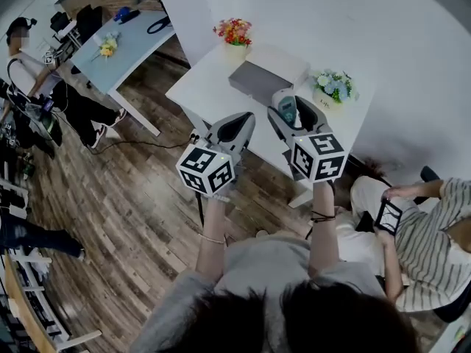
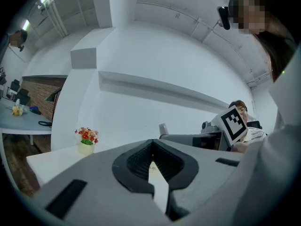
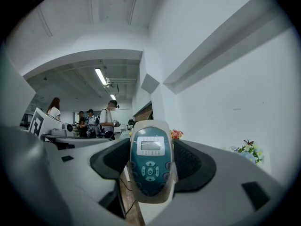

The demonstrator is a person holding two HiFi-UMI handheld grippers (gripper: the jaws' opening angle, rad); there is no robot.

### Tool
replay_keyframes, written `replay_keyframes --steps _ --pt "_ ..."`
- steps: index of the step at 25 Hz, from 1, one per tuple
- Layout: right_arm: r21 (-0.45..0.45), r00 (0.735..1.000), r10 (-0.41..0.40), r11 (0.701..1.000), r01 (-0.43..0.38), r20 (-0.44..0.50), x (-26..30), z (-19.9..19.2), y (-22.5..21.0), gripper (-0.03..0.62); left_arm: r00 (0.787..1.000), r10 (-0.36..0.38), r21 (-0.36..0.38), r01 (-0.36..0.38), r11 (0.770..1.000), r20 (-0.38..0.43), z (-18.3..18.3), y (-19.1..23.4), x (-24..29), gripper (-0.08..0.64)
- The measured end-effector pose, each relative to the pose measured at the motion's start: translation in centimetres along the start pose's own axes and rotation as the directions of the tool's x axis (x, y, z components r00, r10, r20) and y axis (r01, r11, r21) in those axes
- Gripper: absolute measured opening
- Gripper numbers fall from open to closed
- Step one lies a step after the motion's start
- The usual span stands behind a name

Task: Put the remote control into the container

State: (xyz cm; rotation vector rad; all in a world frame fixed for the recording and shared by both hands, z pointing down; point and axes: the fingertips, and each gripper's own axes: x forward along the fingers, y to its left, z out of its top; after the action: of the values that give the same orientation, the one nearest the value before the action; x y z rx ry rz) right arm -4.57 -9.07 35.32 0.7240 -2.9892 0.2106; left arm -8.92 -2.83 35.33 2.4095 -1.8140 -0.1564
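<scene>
Right now my right gripper (image 1: 293, 103) is clamped on the teal-and-white oval remote control (image 3: 150, 160). It's up in the air on the near side of the flat grey rectangular container (image 1: 254, 81), which sits on the white table (image 1: 199, 87). My left gripper (image 2: 151, 163) has its jaws pressed together on nothing, parked off to the left. The remote's long axis runs roughly along the jaws, with the screen end pointing far toward the wall and the button face up. My plan is to carry it forward and a bit left over the container, line its length up with the box's longer side, lower it right in, then let go. Dropped from height, I reckon it bounces out.
</scene>
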Motion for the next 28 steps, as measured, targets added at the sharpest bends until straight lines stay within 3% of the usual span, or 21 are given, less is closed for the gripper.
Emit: replay_keyframes --steps 14,28 --pt "0.020 0.996 -0.074 0.997 0.076 -0.049 -0.4 -2.0 -2.8 0.285 0.997 -0.075 -0.044 0.073 0.996 -0.036 -2.2 -0.6 2.8 0.003" --pt "0.023 0.998 -0.039 0.999 0.041 -0.046 6.5 -0.7 -6.6 0.285 0.999 -0.033 -0.041 0.031 0.999 -0.035 -1.6 5.1 7.2 0.003"
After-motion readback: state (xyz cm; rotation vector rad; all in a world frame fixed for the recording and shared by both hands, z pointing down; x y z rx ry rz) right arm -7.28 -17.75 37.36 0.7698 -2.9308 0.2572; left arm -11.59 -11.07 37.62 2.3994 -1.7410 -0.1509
